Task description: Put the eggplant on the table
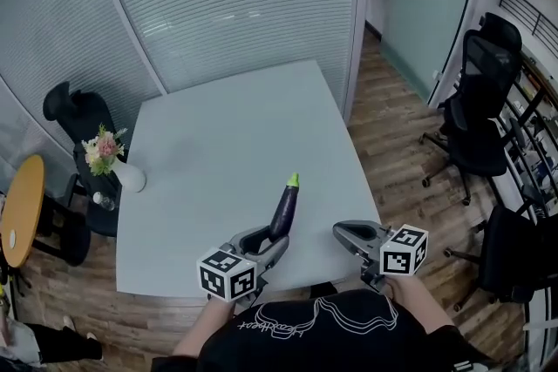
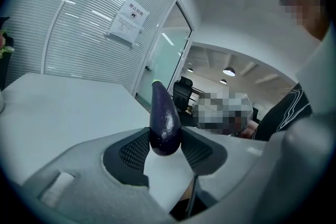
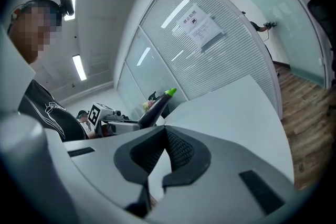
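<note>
A dark purple eggplant (image 1: 284,209) with a green stem tip stands tilted up and away between the jaws of my left gripper (image 1: 270,240), which is shut on its thick lower end. In the left gripper view the eggplant (image 2: 164,118) is pinched by both black pads, above the pale table (image 2: 63,107). It hangs over the near part of the grey-white table (image 1: 227,144), close to the front edge. My right gripper (image 1: 342,231) is to its right at the table's front right corner, shut with nothing in it. The right gripper view shows its jaws (image 3: 164,134) meeting and the eggplant (image 3: 155,107) beyond.
A white vase of flowers (image 1: 113,157) stands at the table's left edge, with a small bottle (image 1: 105,201) below it. Black office chairs (image 1: 475,118) are on the wood floor to the right, another chair (image 1: 74,113) and an orange round table (image 1: 22,205) to the left. Glass walls stand behind.
</note>
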